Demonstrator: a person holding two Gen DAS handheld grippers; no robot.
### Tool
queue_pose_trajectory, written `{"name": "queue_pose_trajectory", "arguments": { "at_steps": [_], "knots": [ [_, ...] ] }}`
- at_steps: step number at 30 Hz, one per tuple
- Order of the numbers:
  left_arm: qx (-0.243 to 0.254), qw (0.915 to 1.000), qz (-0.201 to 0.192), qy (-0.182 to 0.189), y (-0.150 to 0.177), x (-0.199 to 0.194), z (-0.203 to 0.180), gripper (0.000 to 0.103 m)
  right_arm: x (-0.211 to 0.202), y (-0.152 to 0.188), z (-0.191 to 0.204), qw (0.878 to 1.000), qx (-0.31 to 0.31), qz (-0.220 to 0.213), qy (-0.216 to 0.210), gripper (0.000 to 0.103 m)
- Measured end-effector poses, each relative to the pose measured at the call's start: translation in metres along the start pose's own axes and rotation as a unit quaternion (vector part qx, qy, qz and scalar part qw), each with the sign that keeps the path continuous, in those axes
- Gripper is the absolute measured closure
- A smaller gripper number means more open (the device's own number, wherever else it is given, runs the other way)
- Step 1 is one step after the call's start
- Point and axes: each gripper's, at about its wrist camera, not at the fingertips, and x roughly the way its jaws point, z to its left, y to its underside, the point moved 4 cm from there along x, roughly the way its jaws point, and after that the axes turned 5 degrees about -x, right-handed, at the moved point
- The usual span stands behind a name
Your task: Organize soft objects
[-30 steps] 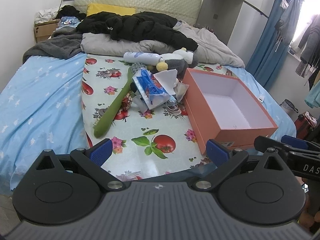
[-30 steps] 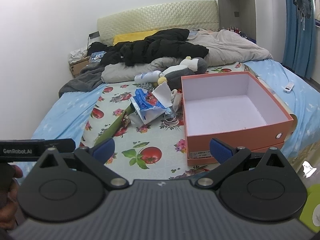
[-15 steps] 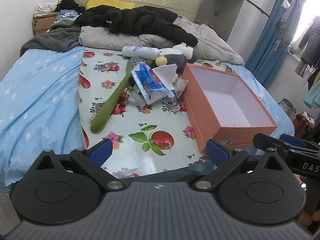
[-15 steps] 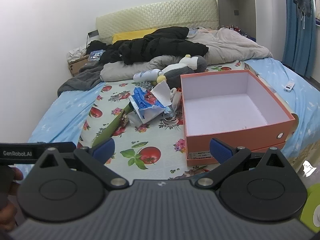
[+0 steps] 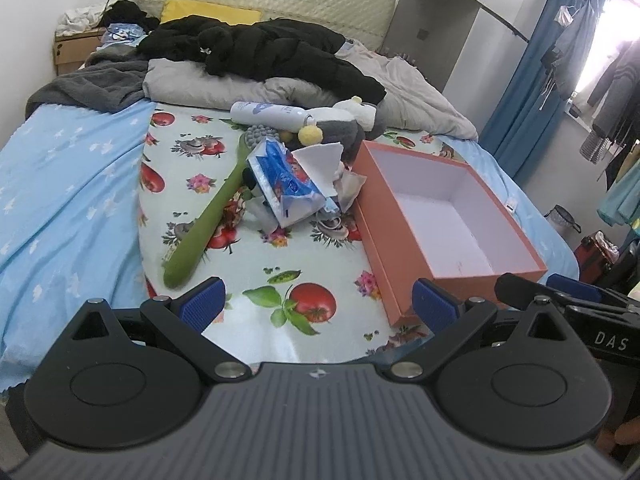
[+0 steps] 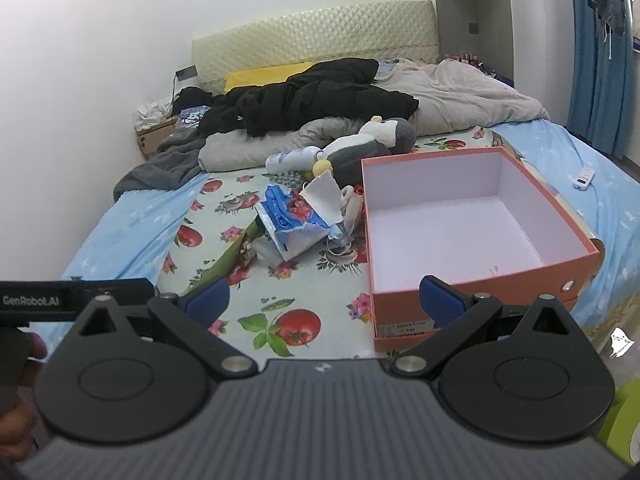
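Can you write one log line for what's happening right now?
left claw: open, empty | right claw: open, empty | orange cardboard box: empty | grey-white plush penguin: on bed, untouched

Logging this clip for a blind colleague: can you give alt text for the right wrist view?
An empty orange box sits open on a fruit-print mat on a bed, with a pile to its left: a blue tissue pack, a white bottle and a grey plush toy. The right gripper hovers in the foreground, jaws open and empty.

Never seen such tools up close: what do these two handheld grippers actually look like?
Both look alike: a ribbed dark grey body, two round black discs and black linkage arms with silver pivots, ending in blue textured pads. The left gripper and the right gripper carry white lettering on side bars.
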Motion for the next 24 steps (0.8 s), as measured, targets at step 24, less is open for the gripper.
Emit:
{"name": "queue_pose_trajectory", "arguments": {
  "at_steps": [24],
  "knots": [
    [-0.042, 0.9986, 0.032, 0.005, -0.071, 0.142, 0.05, 0.002, 0.156, -0.061, 0.006, 0.997, -0.036, 0.037, -0.056, 0.0]
  ]
}}
